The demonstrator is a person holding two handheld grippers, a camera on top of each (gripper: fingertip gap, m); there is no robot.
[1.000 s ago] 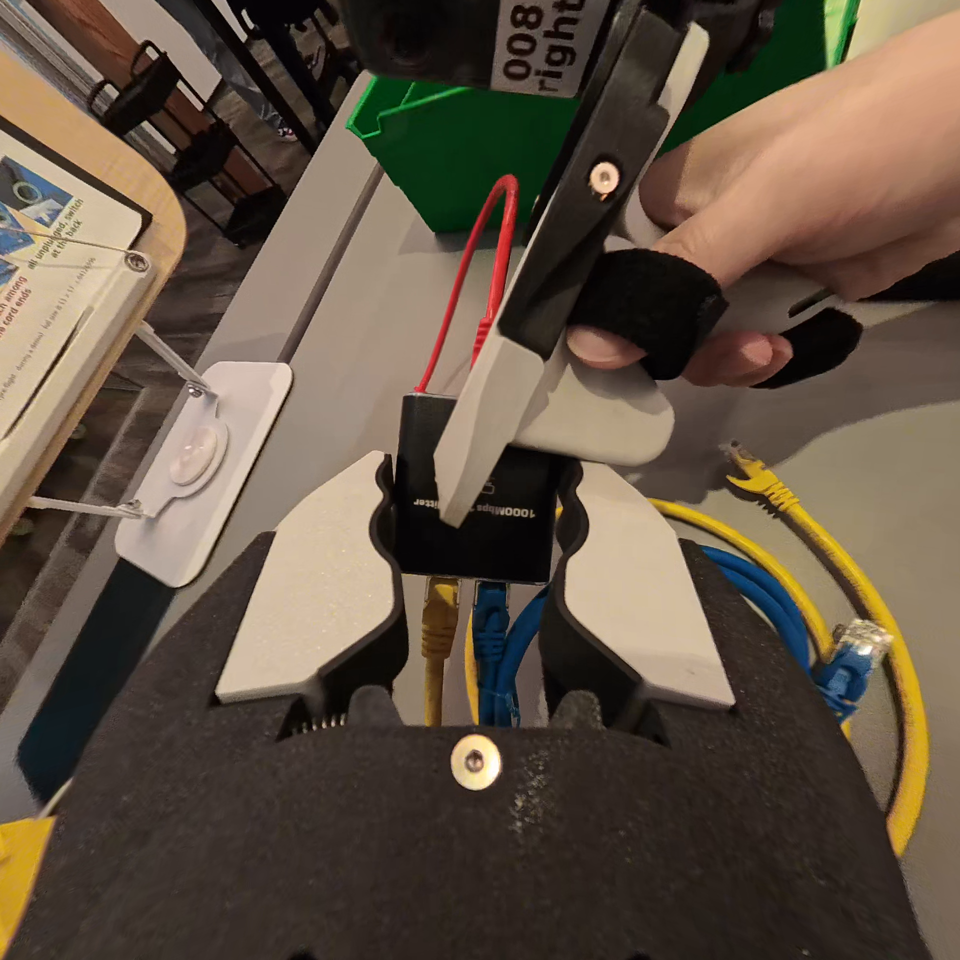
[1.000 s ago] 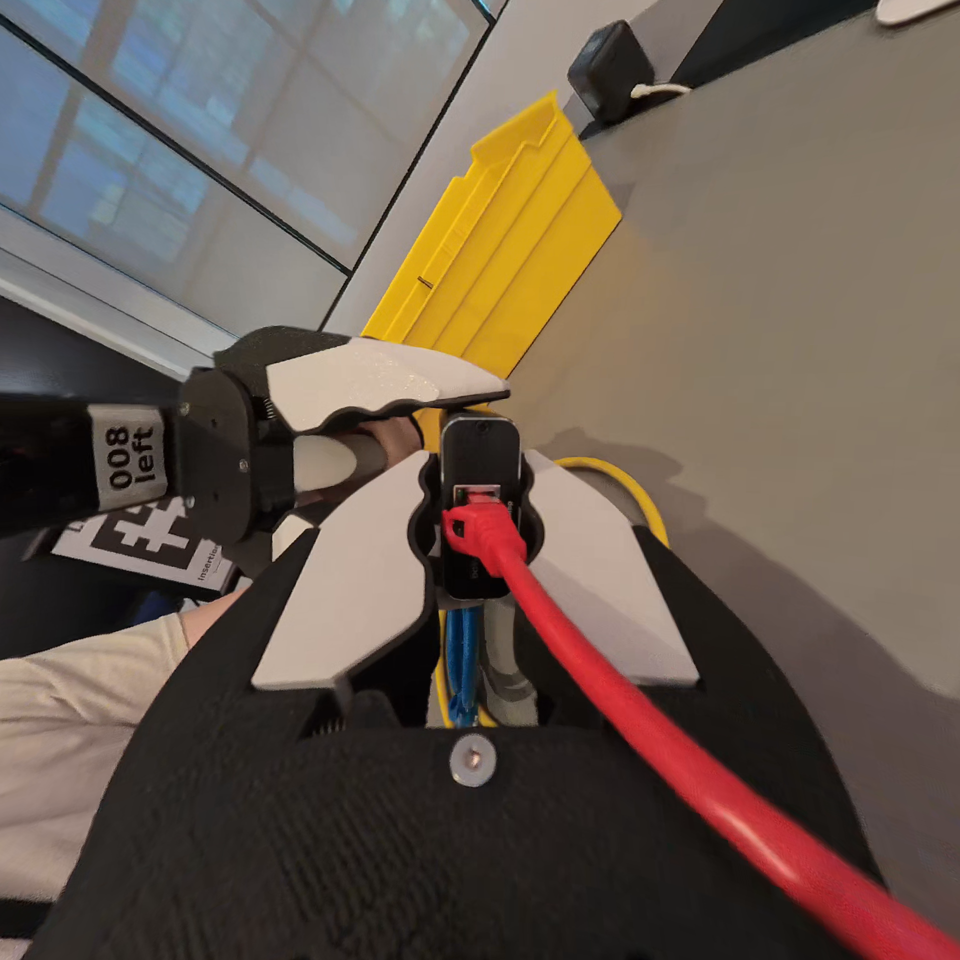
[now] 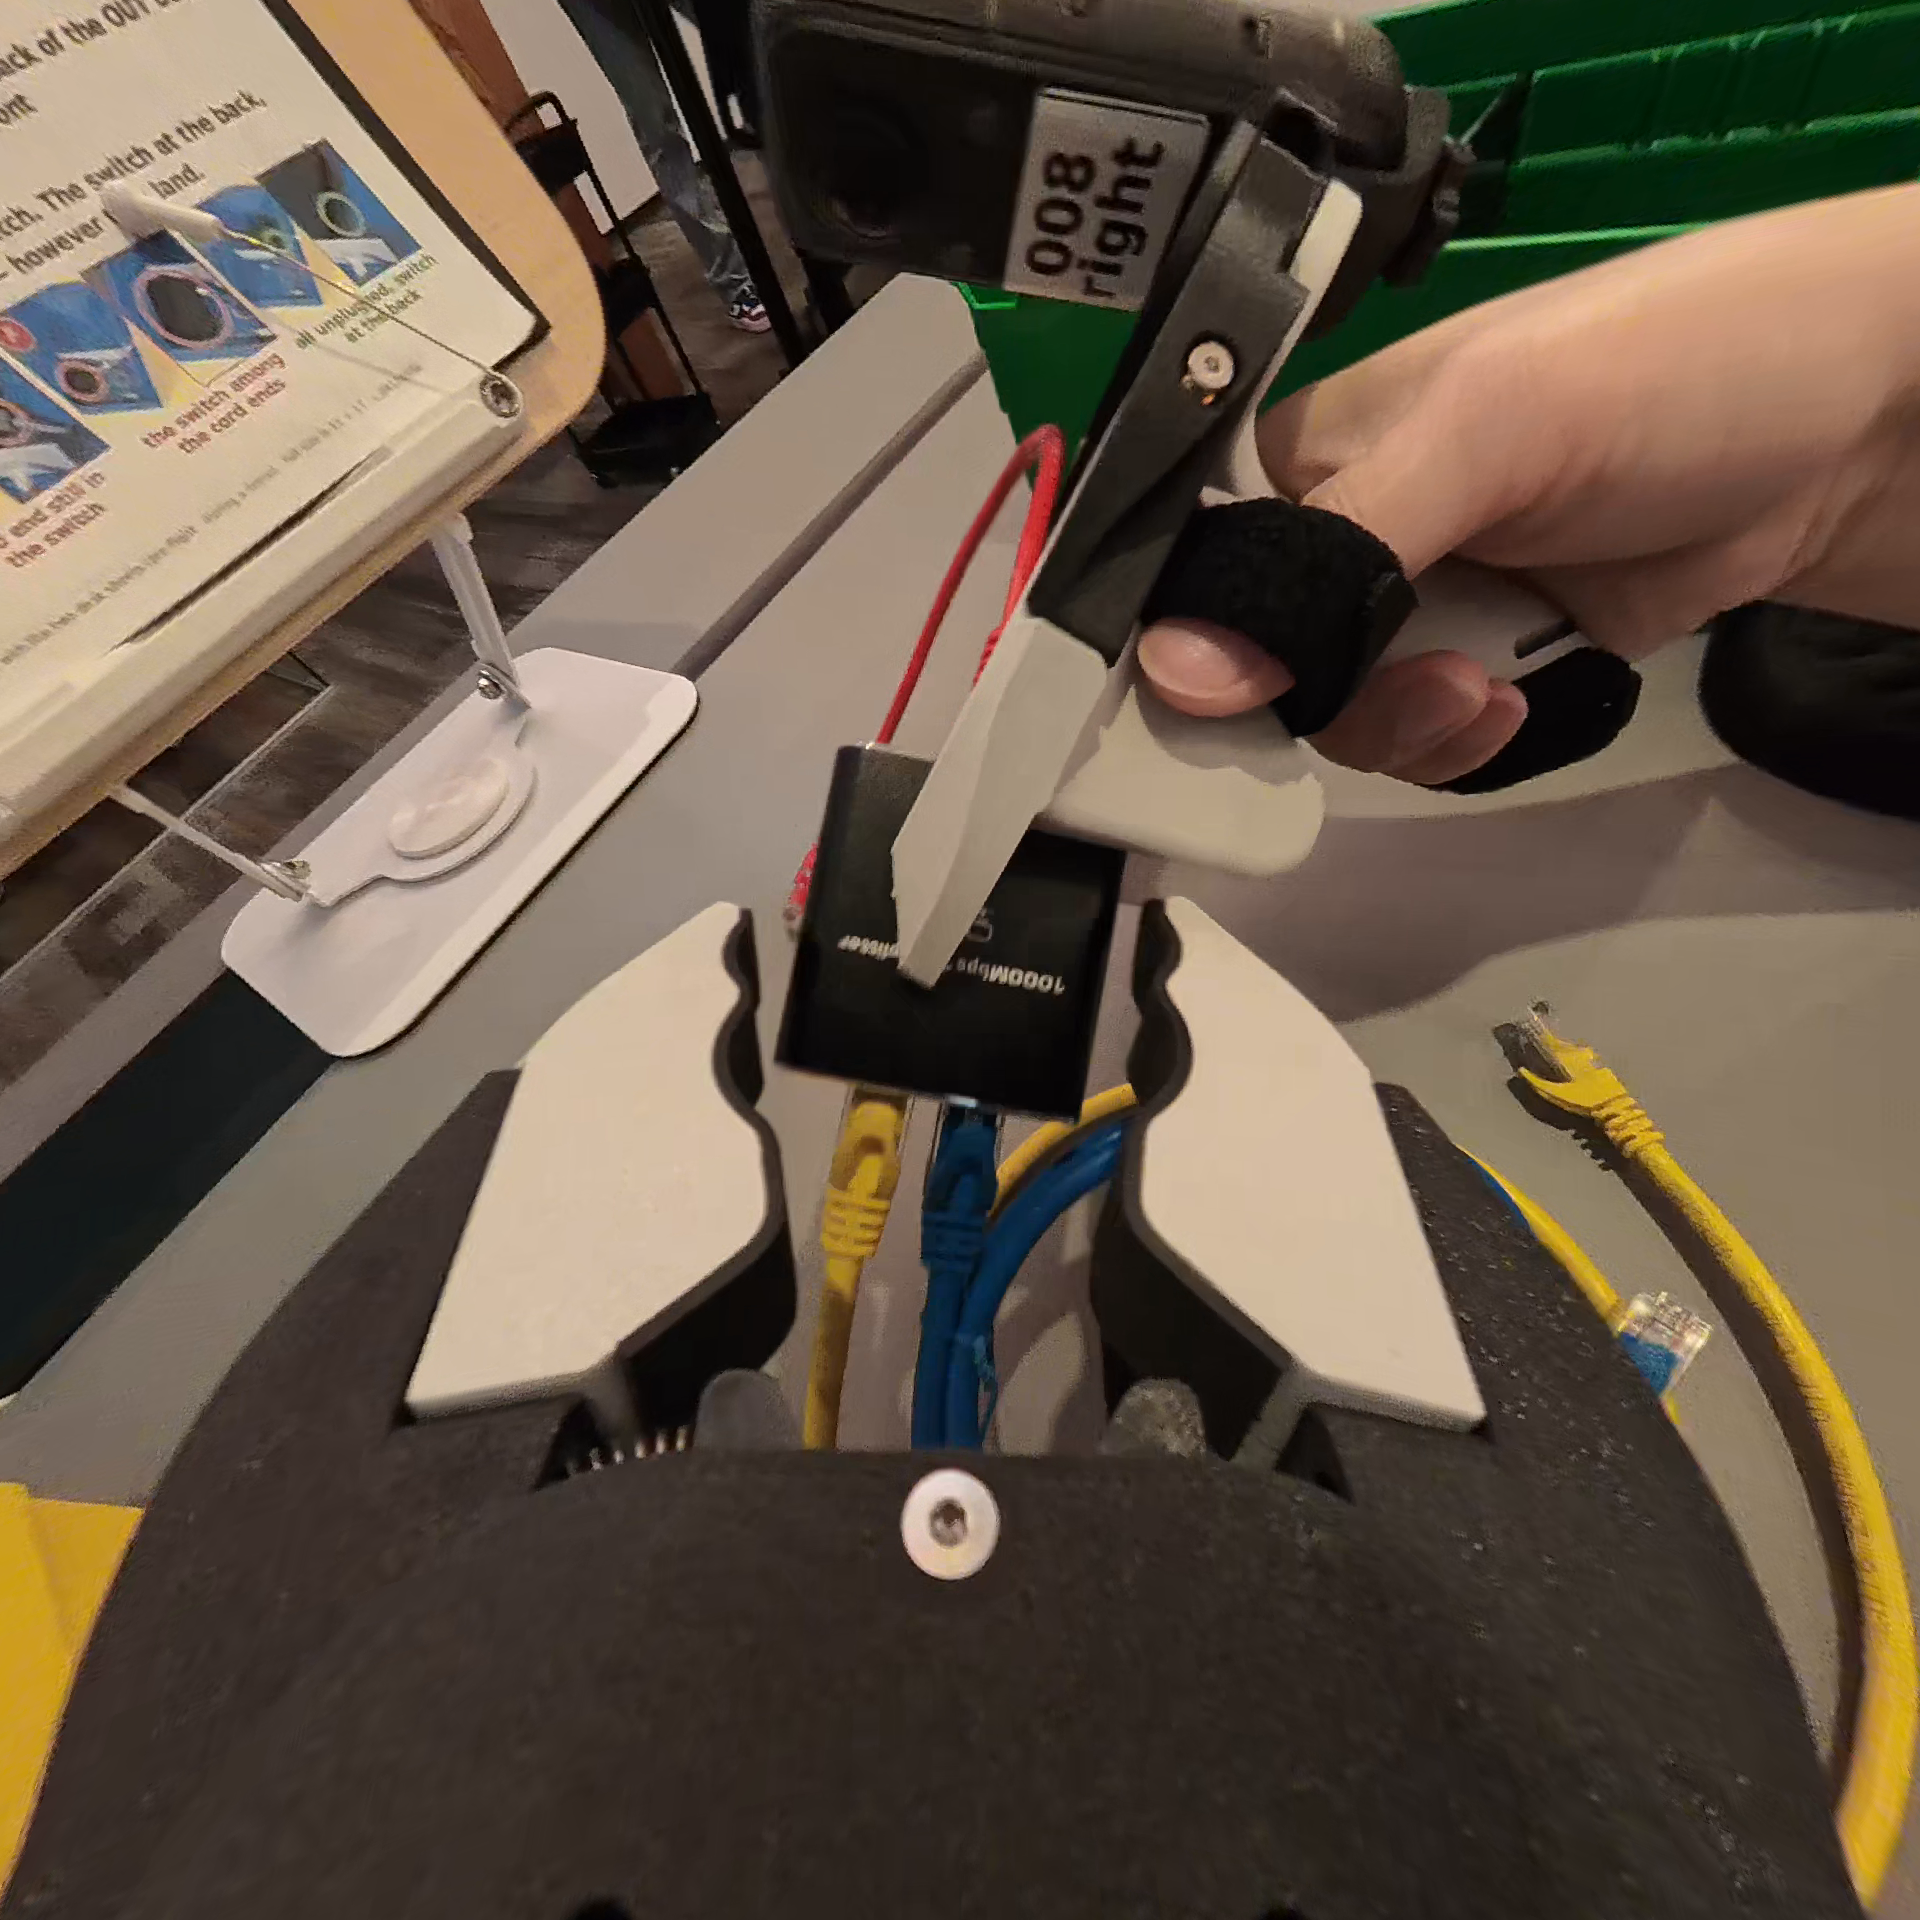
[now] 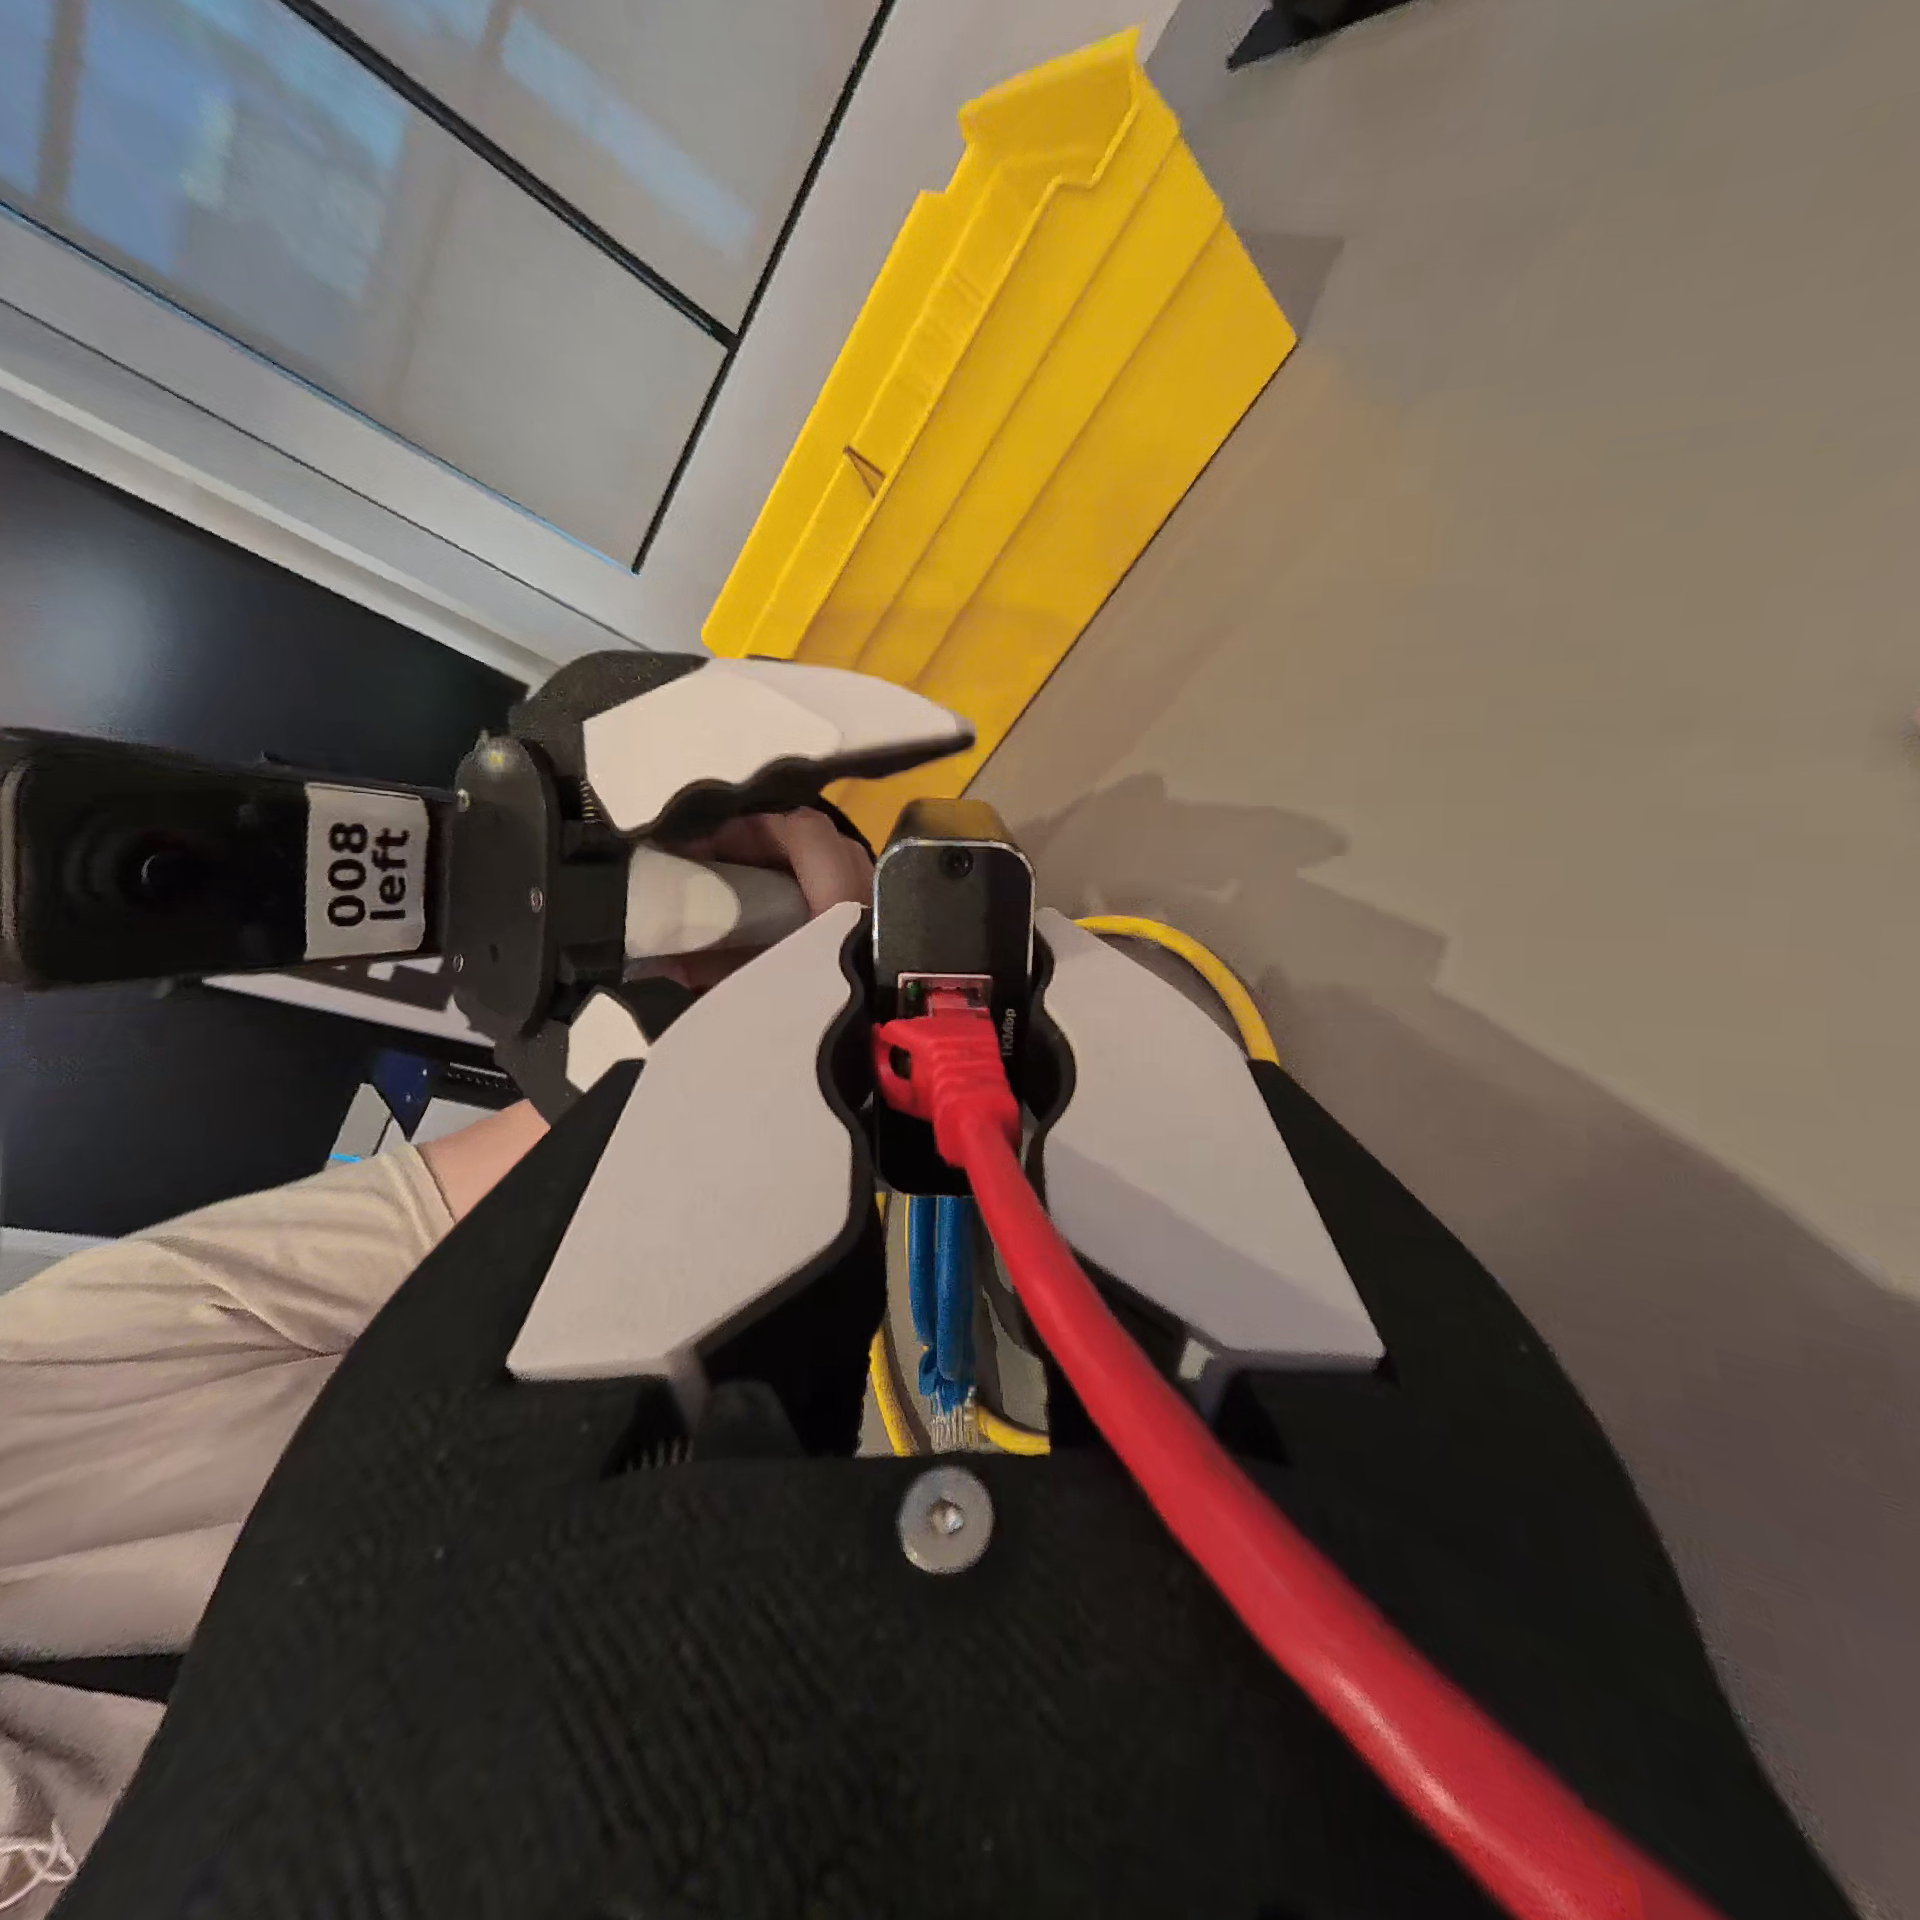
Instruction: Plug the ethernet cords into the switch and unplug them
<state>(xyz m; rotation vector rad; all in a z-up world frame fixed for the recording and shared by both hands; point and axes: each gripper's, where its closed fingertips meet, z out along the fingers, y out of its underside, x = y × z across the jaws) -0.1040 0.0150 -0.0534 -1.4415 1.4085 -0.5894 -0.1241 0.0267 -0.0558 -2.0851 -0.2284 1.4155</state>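
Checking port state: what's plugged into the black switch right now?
Red cord sits in one end of the switch; yellow and blue cords enter the opposite end. The right gripper clamps its sides, hiding them.

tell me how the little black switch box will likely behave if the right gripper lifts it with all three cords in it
The switch looks rigid and small, so probably light. Its glossy case may slip in the right gripper, whose pads press its narrow sides. The red cord at one end and the yellow cord and blue cord at the other will likely tug and twist it.
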